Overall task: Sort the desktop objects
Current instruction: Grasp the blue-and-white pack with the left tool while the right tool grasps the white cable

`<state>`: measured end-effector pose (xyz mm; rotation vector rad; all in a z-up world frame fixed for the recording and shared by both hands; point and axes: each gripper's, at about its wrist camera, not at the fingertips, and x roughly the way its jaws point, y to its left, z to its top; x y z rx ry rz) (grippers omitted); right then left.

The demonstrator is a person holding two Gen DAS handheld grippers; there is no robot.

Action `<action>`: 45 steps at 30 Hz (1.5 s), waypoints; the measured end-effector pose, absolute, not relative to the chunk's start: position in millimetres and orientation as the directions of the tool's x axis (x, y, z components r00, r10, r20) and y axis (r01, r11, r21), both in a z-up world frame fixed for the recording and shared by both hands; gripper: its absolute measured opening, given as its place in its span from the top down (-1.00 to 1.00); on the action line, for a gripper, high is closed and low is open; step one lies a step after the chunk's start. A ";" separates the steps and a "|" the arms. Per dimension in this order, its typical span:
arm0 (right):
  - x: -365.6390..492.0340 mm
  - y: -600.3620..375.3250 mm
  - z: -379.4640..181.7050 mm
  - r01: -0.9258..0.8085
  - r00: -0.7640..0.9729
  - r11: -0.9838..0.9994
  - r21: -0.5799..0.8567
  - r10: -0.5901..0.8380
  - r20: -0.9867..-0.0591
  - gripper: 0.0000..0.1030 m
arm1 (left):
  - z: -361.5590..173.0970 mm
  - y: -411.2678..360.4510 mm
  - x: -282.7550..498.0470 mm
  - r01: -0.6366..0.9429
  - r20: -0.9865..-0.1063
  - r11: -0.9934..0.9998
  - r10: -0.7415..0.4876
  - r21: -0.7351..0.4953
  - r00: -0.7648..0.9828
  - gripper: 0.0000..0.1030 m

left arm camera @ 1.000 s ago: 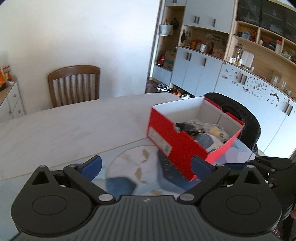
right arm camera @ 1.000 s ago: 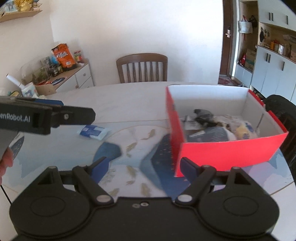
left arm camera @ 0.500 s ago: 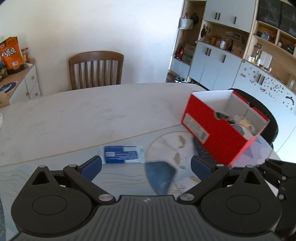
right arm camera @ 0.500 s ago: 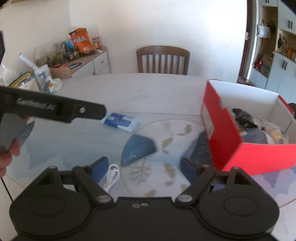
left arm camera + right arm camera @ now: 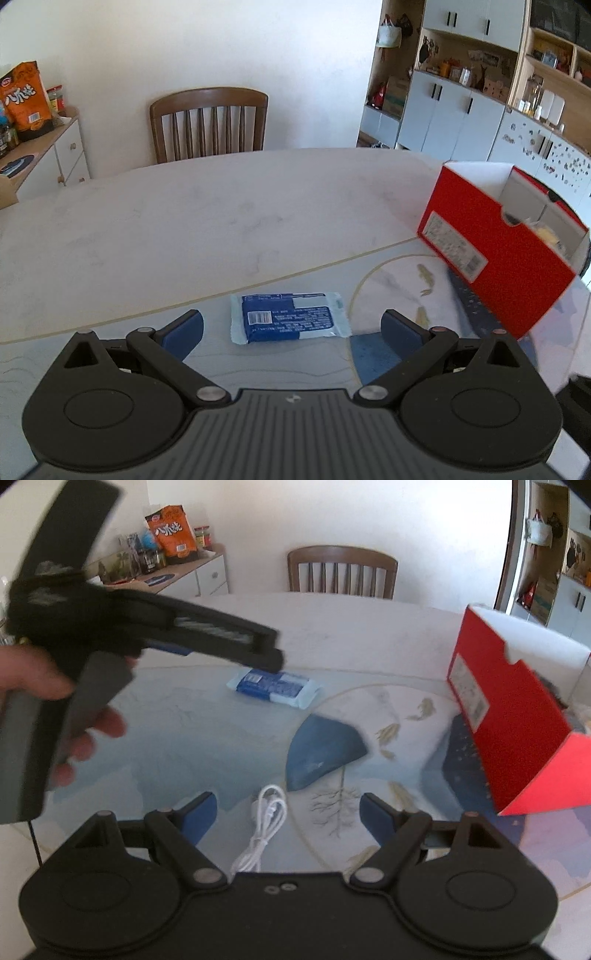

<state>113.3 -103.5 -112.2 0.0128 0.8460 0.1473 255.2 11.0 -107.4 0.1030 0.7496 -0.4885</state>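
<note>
Bright daylight fills a dining room with a pale wall, a wooden chair pushed up to the far side of a big oval desk, and grey cupboards running along the right. On the near part of the desk lies a printed mat with fish and blue shapes. Left tool hangs over that mat with its blue pads spread wide and nothing between them, and a blue-and-white packet lies flat on the mat just ahead, framed between the two pads but not touched by either. Over on the right stands an open red box, one corner on the mat, with some items inside that are hard to make out. From the right wrist view, the right tool is also spread wide and empty, and a coiled white cable lies on the mat right between and below its pads. A person's left hand grips the handle of the left tool, whose black fingers reach out over the near end of the packet. An orange snack bag stands on a sideboard by the wall.
</note>
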 end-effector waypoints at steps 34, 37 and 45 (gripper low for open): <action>127.2 -84.1 -139.4 -0.145 0.622 0.989 0.009 0.098 -0.777 -0.16 | -167.2 -25.1 300.0 0.464 -0.720 0.886 -0.310 0.018 0.621 -1.00; 127.9 -85.6 -138.8 -0.145 0.626 0.989 0.008 0.098 -0.773 0.01 | -166.9 -24.9 300.2 0.467 -0.720 0.884 -0.313 0.017 0.619 -1.00; 129.5 -91.7 -136.6 -0.135 0.631 0.991 -0.011 0.078 -0.772 0.53 | -164.8 -24.9 299.4 0.478 -0.717 0.878 -0.321 0.019 0.618 -0.85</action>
